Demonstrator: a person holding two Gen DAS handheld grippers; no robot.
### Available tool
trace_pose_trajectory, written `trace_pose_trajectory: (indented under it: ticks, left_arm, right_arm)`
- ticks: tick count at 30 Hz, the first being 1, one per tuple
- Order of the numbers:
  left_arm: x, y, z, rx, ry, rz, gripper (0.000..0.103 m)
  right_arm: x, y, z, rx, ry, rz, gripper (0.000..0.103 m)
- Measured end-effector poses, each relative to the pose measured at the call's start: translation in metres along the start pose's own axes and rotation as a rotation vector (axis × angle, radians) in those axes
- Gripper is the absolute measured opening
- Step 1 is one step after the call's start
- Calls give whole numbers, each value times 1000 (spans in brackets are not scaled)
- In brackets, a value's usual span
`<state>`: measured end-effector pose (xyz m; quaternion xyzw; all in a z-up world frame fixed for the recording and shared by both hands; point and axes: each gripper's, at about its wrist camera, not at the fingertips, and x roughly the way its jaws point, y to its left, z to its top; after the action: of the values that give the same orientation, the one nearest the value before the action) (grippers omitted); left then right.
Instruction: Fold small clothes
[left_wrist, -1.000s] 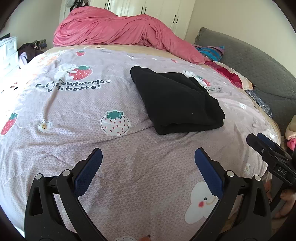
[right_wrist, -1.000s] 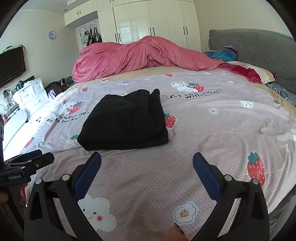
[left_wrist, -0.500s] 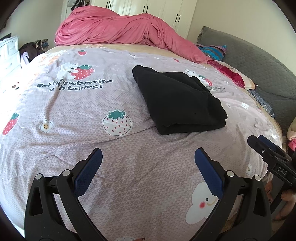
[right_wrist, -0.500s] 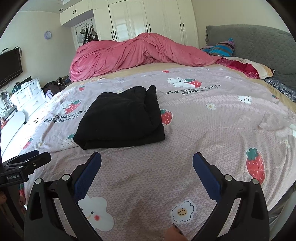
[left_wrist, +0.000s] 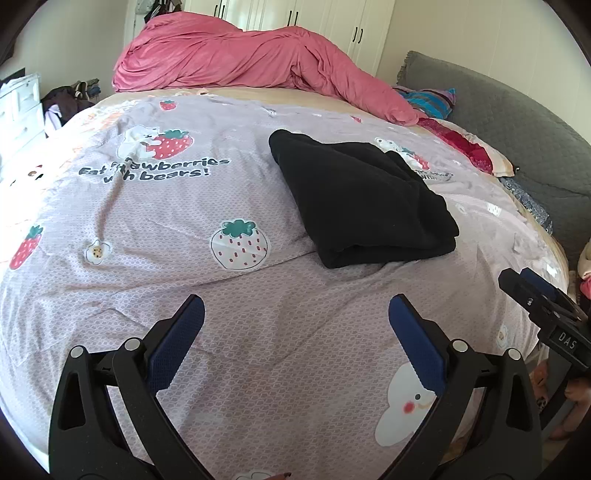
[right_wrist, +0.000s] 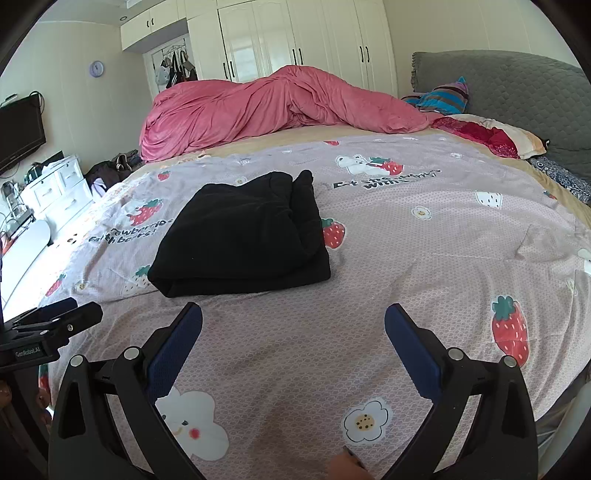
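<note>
Black and folded into a thick rectangle, a garment (left_wrist: 364, 199) lies near the middle of a bed, on a lilac sheet (left_wrist: 155, 221) printed with strawberries, bears and the words "Eat strawberries with bears!". The left gripper (left_wrist: 295, 338) hovers over the near part of the sheet with its blue-padded fingers (left_wrist: 177, 343) spread wide and nothing between them; the garment sits beyond it and slightly to the right, well apart from the fingertips. The right gripper (right_wrist: 293, 339) is likewise wide open and empty, with the garment (right_wrist: 243, 236) ahead of it and to the left. Each gripper shows at the edge of the other's view. A rumpled pink duvet (right_wrist: 273, 107) is heaped along the far side of the bed, a grey headboard (right_wrist: 517, 88) rises at the right, and white wardrobes (right_wrist: 295, 37) line the back wall.
</note>
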<state>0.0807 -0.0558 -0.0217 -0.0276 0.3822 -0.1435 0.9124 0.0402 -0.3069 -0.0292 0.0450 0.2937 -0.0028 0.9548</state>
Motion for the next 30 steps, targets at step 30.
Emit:
trace_pose_trajectory:
  ticks: [30]
  left_arm:
    - [1, 1, -1, 9, 12, 39, 94]
  right_arm:
    - [0, 2, 0, -3, 0, -9, 99]
